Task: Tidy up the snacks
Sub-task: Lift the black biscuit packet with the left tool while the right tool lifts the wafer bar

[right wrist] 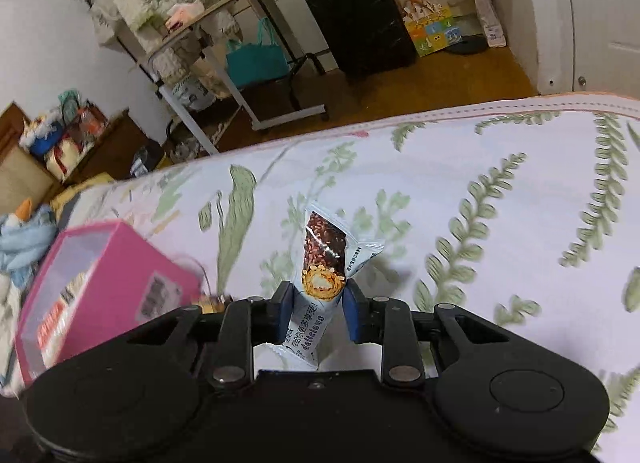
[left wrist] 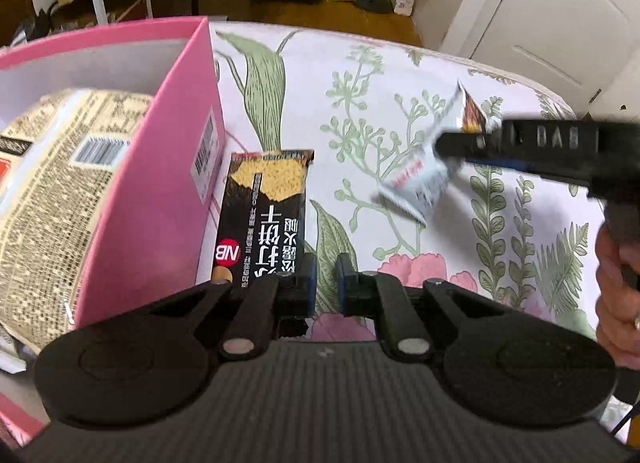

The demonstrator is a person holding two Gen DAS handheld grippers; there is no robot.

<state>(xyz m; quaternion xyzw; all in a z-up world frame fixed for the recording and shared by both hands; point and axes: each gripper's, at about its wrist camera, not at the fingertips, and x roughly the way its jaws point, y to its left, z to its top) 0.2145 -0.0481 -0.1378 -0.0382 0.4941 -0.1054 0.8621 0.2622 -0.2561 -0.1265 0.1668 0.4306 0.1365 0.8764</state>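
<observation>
Right tongs (right wrist: 316, 305) grip snack packet (right wrist: 322, 263) above floral bedspread (right wrist: 480, 191).

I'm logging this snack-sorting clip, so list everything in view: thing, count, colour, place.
snack packet: 1, pale blue with brown picture, held above the bedspread
cracker pack: 1, black and yellow, flat beside the box
box: 1, pink, on the bedspread's left
large packet: 1, beige, printed, inside the box
bedspread: 1, white, floral
suitcase: 1, black, on the floor
right tongs: shut on the snack packet
left tongs: narrowly open, empty
</observation>
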